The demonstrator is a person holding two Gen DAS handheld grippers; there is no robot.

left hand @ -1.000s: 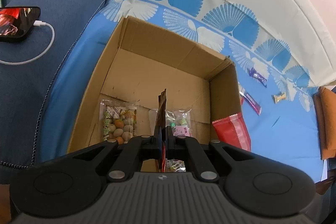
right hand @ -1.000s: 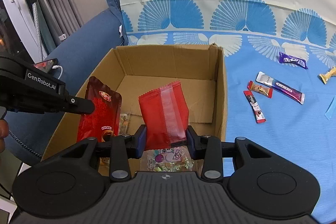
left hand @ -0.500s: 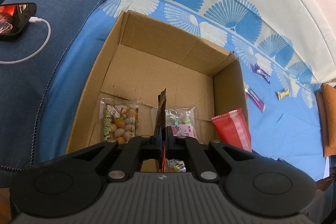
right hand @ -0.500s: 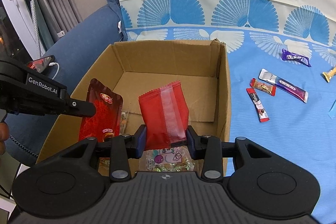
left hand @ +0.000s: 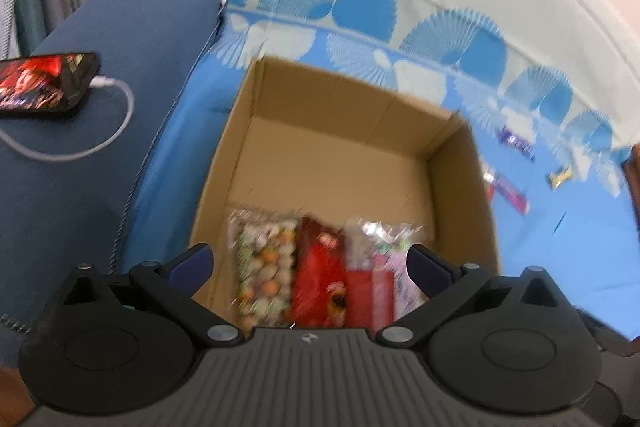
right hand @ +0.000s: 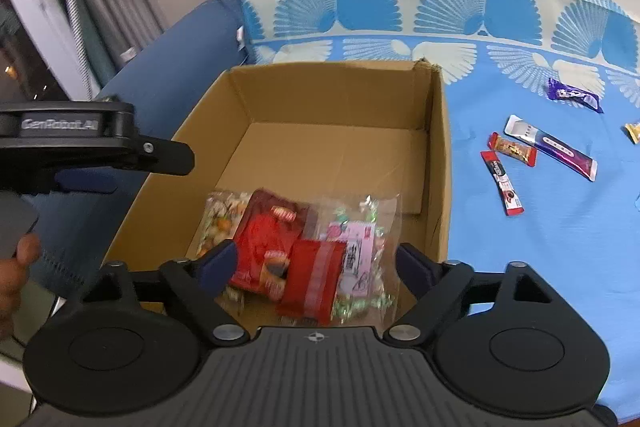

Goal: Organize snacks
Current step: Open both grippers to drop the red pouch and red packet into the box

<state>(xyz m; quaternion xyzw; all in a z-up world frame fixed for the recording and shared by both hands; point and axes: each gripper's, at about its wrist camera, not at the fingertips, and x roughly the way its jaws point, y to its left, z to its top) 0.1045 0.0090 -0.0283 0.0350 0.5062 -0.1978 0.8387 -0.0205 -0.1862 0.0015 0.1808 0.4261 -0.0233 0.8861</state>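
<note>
An open cardboard box (right hand: 436, 147) (left hand: 460, 187) sits on the blue patterned cloth. At its near end lie a dark red printed pouch (right hand: 268, 239) (left hand: 318, 279), a plain red packet (right hand: 314, 277) (left hand: 370, 291), a clear bag of mixed nuts (right hand: 218, 217) (left hand: 262, 267) and a clear candy bag with a pink label (right hand: 360, 247) (left hand: 394, 255). My left gripper (left hand: 310, 263) is open and empty above the box's near end; it shows at the left of the right wrist view (right hand: 120, 147). My right gripper (right hand: 316, 265) is open and empty above the packets.
Loose snacks lie on the cloth right of the box: a purple bar (right hand: 574, 95), a white-purple stick (right hand: 550, 147), two small red bars (right hand: 502, 183) and a gold candy (left hand: 560, 175). A phone (left hand: 44, 81) on a charging cable lies on the dark blue sofa to the left.
Both grippers opened. The dark red pouch left my left gripper and the plain red packet left my right gripper; both now lie in the box. The left view is blurred by motion.
</note>
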